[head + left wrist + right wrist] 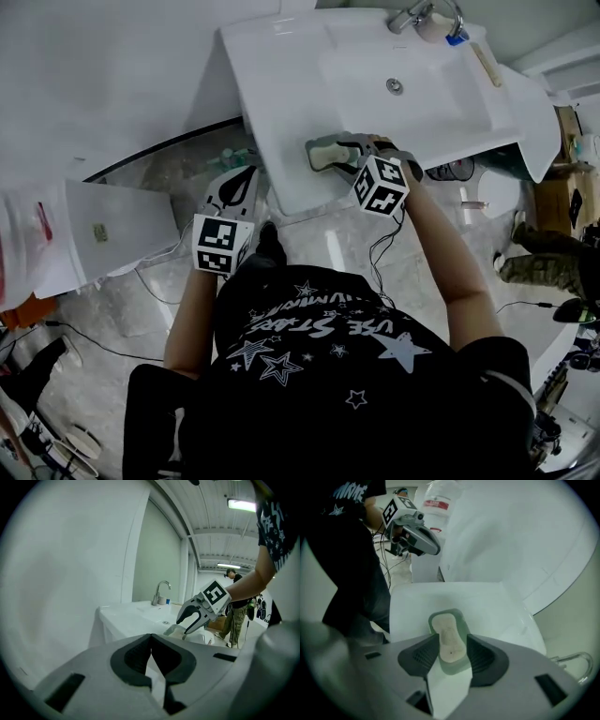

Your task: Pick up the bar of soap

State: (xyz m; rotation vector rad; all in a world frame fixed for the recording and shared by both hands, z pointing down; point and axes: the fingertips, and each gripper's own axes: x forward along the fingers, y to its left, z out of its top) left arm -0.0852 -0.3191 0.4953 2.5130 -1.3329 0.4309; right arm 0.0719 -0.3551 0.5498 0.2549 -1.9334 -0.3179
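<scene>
A pale bar of soap [449,641] lies in a green dish [461,619] on the front ledge of the white sink [281,84]. My right gripper [452,638] reaches over the dish, its dark pads pressed against both long sides of the soap. From the head view the right gripper [343,156] covers part of the dish [322,153], and the soap is hard to make out. My left gripper [234,184] hangs left of the sink's front corner, shut and empty. The left gripper view has its own pads meeting at the tips [151,637], with the right gripper [190,620] over the dish [174,630].
A chrome faucet [422,14] stands at the sink's back, with the drain [395,85] in the basin. A white box [103,230] sits on the floor at left. Cables [380,253] trail over the tiles. Someone in camouflage trousers [534,258] stands at right.
</scene>
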